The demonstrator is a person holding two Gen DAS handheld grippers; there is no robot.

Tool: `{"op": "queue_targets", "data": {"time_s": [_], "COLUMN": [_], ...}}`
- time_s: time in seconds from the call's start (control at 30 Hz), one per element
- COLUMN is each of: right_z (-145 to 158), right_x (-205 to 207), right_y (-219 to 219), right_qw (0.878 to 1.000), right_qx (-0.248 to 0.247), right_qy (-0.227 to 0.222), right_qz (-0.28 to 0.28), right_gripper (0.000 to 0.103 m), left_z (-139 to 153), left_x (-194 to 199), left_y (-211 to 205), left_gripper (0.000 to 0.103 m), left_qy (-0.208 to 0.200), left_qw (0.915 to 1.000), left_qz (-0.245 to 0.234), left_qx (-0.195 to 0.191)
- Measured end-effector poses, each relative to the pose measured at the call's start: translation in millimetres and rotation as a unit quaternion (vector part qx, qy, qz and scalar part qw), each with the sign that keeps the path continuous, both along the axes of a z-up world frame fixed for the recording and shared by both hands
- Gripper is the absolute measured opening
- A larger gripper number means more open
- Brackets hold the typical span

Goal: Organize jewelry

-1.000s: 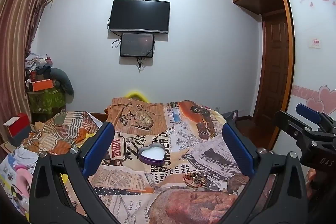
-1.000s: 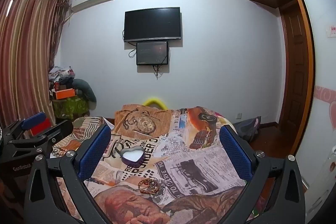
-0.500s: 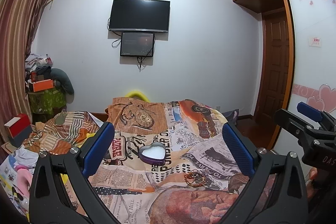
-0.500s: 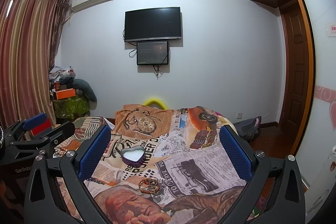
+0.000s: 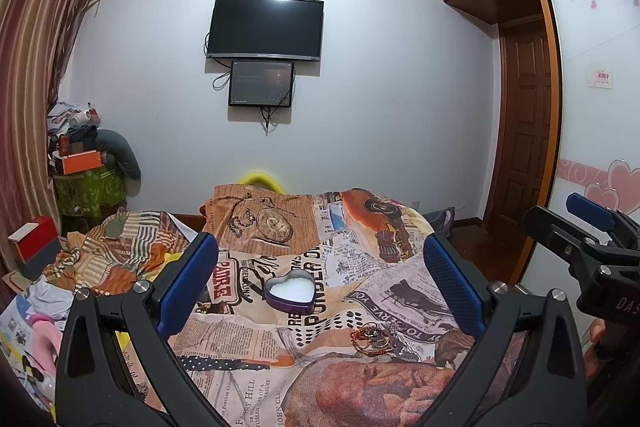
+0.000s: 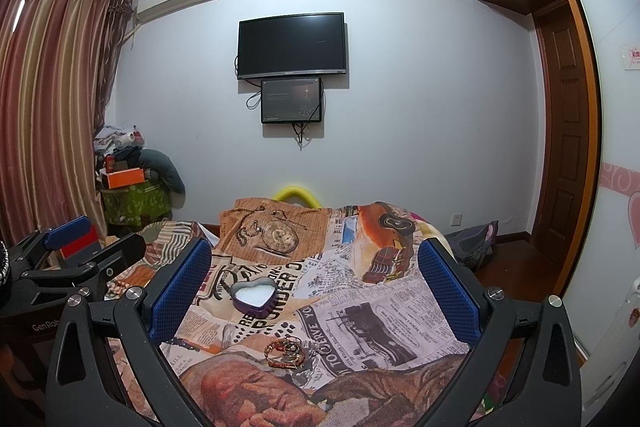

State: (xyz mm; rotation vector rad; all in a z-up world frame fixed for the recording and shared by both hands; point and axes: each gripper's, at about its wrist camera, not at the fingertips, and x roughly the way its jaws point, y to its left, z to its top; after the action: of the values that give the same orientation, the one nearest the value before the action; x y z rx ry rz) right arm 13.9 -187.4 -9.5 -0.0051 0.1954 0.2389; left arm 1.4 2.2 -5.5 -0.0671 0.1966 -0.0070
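A purple heart-shaped tin (image 5: 289,291) with a white lining stands open on the printed bedspread; it also shows in the right wrist view (image 6: 254,297). A small heap of jewelry (image 5: 372,339), bangles and rings, lies nearer to me, right of the tin, and shows in the right wrist view (image 6: 285,351) too. My left gripper (image 5: 320,291) is open and empty, held above the bed. My right gripper (image 6: 316,291) is open and empty; it shows at the right edge of the left wrist view (image 5: 592,239). The left gripper shows at the left edge of the right wrist view (image 6: 76,251).
The bedspread (image 5: 360,251) covers the bed up to a yellow rail (image 5: 262,179). Crumpled cloth and boxes (image 5: 36,247) lie at the left. A cluttered stand (image 5: 86,179) is in the far left corner. A wooden door (image 5: 528,131) and wardrobe are on the right.
Both grippers have barely moved; the views have shifted only slightly. The tin and jewelry lie where they were.
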Motion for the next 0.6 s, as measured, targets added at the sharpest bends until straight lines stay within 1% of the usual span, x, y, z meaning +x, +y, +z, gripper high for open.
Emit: {"op": "queue_targets", "data": {"time_s": [0.6], "right_z": [-0.5], "right_x": [0.2], "right_y": [-0.3], "right_qw": [1.0], "right_qx": [0.0], "right_qy": [0.0], "right_qz": [0.0], "right_gripper": [0.103], "left_z": [-0.3], "left_x": [0.8], "left_y": [-0.5], "left_gripper": [0.103], "left_qy": [0.0], "left_qw": [1.0], "left_qz": [0.0], "left_qx": [0.0]}}
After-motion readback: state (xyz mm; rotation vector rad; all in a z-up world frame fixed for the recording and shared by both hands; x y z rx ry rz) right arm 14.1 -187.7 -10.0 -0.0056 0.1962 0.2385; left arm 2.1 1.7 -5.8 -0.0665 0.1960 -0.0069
